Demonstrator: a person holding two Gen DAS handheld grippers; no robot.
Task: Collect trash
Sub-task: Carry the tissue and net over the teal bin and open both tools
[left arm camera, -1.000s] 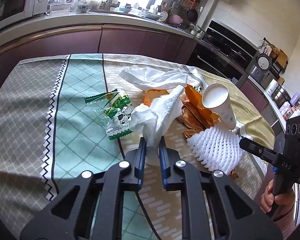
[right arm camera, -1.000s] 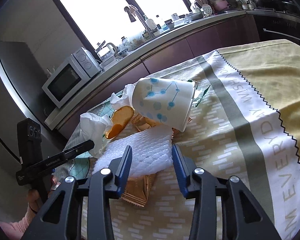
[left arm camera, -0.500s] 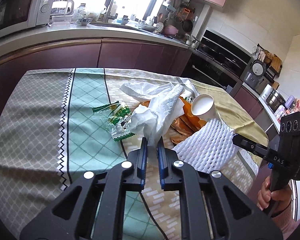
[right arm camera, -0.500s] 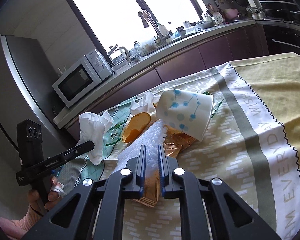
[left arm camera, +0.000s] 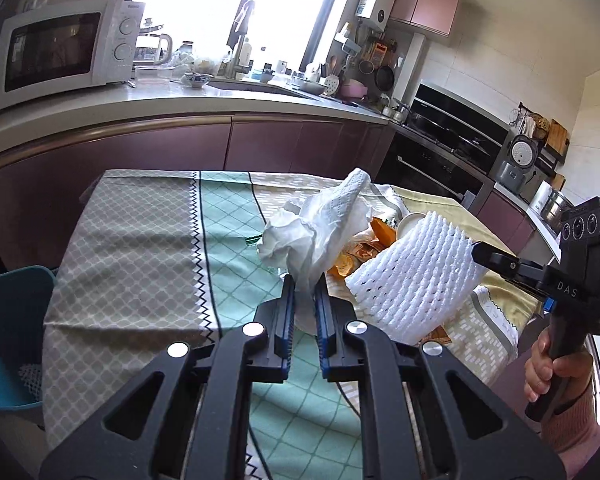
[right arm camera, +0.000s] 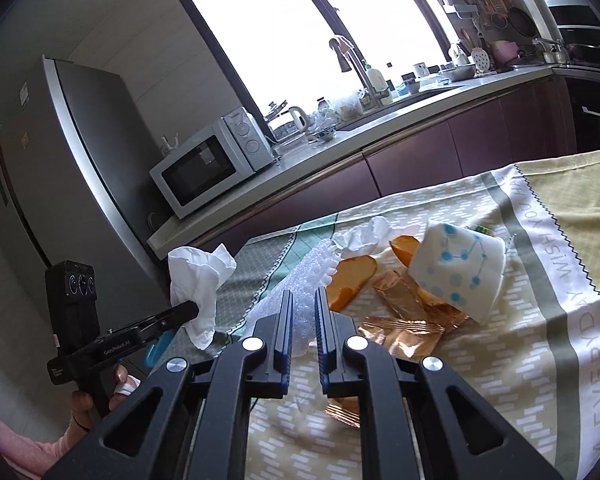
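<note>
The left tongs (left arm camera: 303, 280), clenched on crumpled white tissue (left arm camera: 316, 224), were nearer the teal plastic bin (left arm camera: 10, 328), low at left; the right tongs (right arm camera: 302, 300) gripped white foam netting (right arm camera: 300, 276).

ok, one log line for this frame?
left gripper: shut on tissue | right gripper: shut on foam net | both lifted | cup, peels on table | bin left
</note>
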